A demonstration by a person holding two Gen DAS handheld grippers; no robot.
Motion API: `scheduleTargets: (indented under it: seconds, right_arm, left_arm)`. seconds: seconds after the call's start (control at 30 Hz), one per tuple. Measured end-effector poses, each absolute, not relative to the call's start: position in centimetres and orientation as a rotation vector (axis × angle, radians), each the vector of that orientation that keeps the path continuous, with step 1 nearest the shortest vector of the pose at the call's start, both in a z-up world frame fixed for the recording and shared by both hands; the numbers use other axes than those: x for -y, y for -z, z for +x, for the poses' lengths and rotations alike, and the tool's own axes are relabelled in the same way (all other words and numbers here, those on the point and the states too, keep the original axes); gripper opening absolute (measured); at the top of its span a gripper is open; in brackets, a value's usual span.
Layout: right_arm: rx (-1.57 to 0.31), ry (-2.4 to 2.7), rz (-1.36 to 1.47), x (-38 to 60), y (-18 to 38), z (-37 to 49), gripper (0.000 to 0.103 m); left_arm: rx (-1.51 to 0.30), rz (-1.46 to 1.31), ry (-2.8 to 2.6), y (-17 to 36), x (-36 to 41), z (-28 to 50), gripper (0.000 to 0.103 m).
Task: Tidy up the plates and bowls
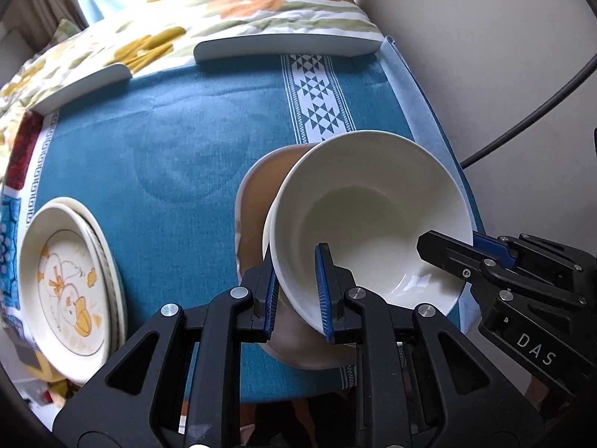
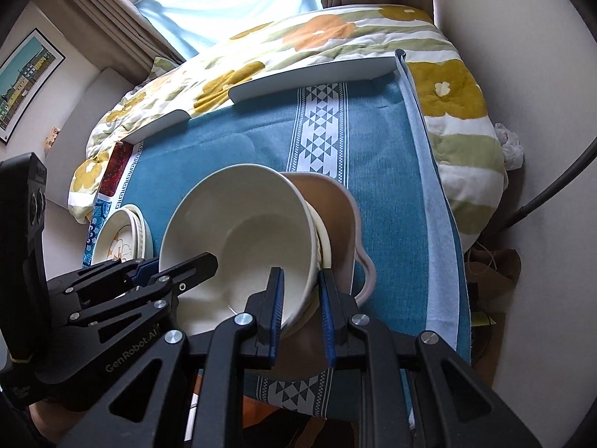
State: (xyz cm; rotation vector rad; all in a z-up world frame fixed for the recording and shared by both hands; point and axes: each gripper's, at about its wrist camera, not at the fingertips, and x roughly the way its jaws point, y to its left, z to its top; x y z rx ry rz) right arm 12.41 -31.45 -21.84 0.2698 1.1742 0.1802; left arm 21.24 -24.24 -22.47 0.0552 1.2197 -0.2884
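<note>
1. Cream bowl [image 1: 367, 220] sits tilted in a tan bowl [image 1: 257, 201] on the teal tablecloth [image 1: 179, 127], near-right area.
2. My left gripper [image 1: 296, 291] pinches the cream bowl's left rim, jaws nearly shut.
3. My right gripper [image 2: 300, 306] clamps its right rim likewise.
4. Duck plate [image 1: 69, 287] tops a plate stack, near-left.

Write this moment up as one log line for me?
left gripper: shut on white bowl rim | right gripper: shut on opposite rim | bowl: tilted over tan bowl | duck plates: stacked, left side
</note>
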Motion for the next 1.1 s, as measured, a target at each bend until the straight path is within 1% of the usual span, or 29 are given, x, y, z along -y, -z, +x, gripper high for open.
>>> scheduleTargets:
  seconds: [0.3, 0.73, 0.8, 0.83, 0.87, 0.9, 0.93, 1.0, 1.1]
  right_arm:
    - [-1.184, -0.173, 0.265, 31.3, 22.1, 12.4, 0.017]
    - [-1.201, -0.161, 0.251, 31.0, 22.2, 12.5, 0.017]
    - [-1.201, -0.160, 0.259, 31.1, 22.2, 12.5, 0.017]
    - [-1.202, -0.158, 0.261, 31.1, 22.2, 12.5, 0.017]
    - [-1.202, -0.158, 0.263, 31.1, 22.2, 12.4, 0.017]
    - [-1.203, -0.157, 0.263, 31.2, 22.1, 12.4, 0.017]
    - [-1.202, -0.157, 0.266, 31.2, 22.1, 12.4, 0.017]
    - [-1.190, -0.157, 0.281, 31.5, 21.9, 12.4, 0.017]
    - [-1.157, -0.154, 0.302, 31.9, 21.0, 12.1, 0.017]
  left_arm:
    - [-1.212, 0.119, 0.267, 22.3, 24.9, 21.3, 0.016]
    - [-1.232, 0.082, 0.279, 22.4, 24.1, 21.8, 0.017]
    - [-1.235, 0.081, 0.287, 22.4, 24.1, 21.8, 0.020]
    - [-1.237, 0.078, 0.296, 22.4, 24.2, 21.8, 0.026]
    - [-1.239, 0.066, 0.314, 22.5, 24.2, 21.7, 0.036]
    - [-1.243, 0.047, 0.338, 22.4, 24.3, 21.7, 0.043]
    - [-1.240, 0.042, 0.335, 22.3, 24.3, 21.6, 0.047]
    - [-1.233, 0.046, 0.336, 22.1, 24.4, 21.5, 0.050]
    - [-1.216, 0.046, 0.334, 21.2, 24.3, 21.3, 0.051]
